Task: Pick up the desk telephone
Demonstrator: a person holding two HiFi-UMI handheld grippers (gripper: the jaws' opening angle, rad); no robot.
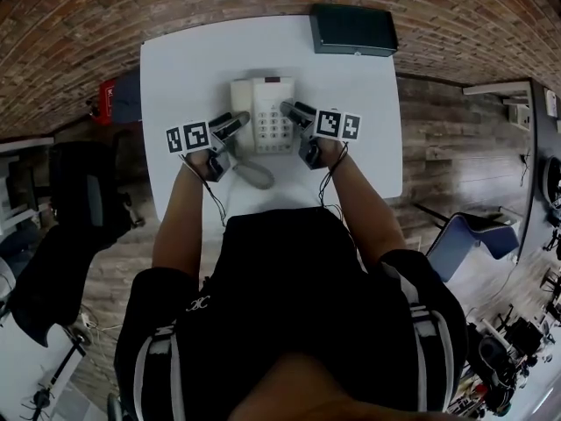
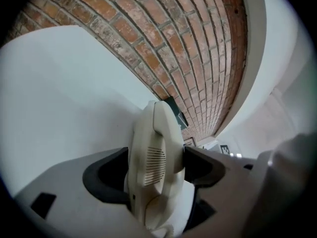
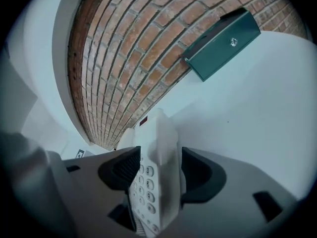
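Note:
A cream desk telephone sits flat on the white table, its curly cord trailing toward me. My left gripper straddles its left side, where the handset rests in the cradle. In the left gripper view the jaws of the left gripper stand wide on either side of the handset, without a visible squeeze. My right gripper straddles the keypad side. In the right gripper view the phone body stands between the spread jaws of the right gripper, the keys facing the left pad.
A dark green box lies at the table's far right corner against the brick wall, also seen from the right gripper. A black chair stands left of the table, a blue seat to the right.

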